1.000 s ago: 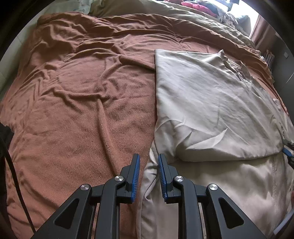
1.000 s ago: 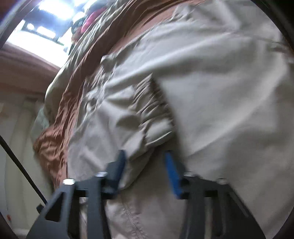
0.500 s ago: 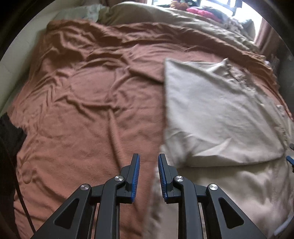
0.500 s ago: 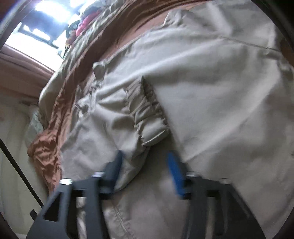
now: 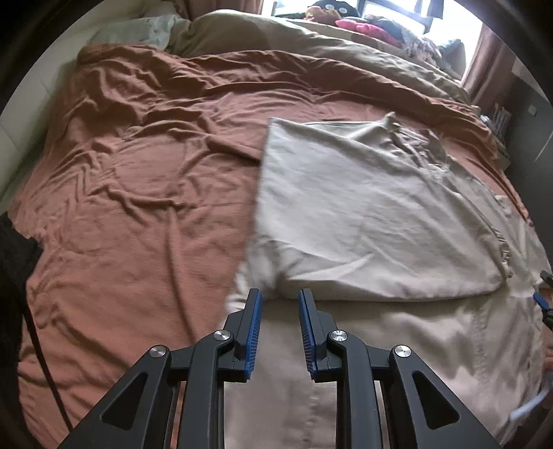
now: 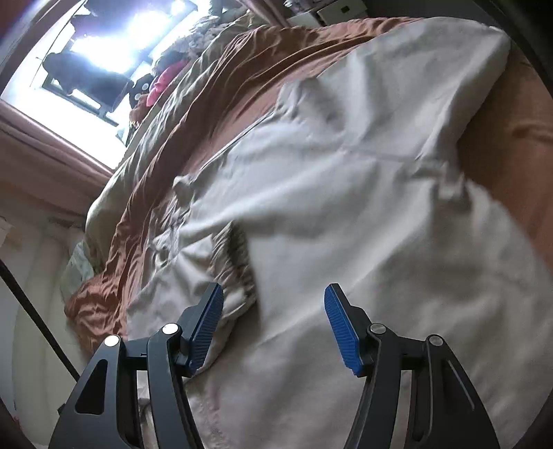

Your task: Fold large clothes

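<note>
A large beige garment (image 5: 363,214) lies on the brown blanket (image 5: 138,193), its upper part folded flat over the lower part. My left gripper (image 5: 279,293) hovers over the garment's near left edge at the fold. Its jaws are opening, a narrow gap shows and no cloth is between them. In the right wrist view the same garment (image 6: 345,172) fills the frame, with a gathered elastic cuff (image 6: 238,262) just ahead. My right gripper (image 6: 274,288) stands wide open above it, holding nothing. One of its blue fingertips (image 5: 541,302) peeks in at the left wrist view's right edge.
An olive duvet (image 5: 345,45) is bunched across the far side of the bed, with a pile of clothes (image 5: 363,27) by the bright window (image 6: 103,51). A pale pillow (image 5: 138,31) lies far left. A black cable (image 5: 38,345) hangs at the near left.
My right gripper has opened wide, released the cloth near the cuff and drawn back. My left gripper has lifted and shifted over the garment, its jaws parting a little.
</note>
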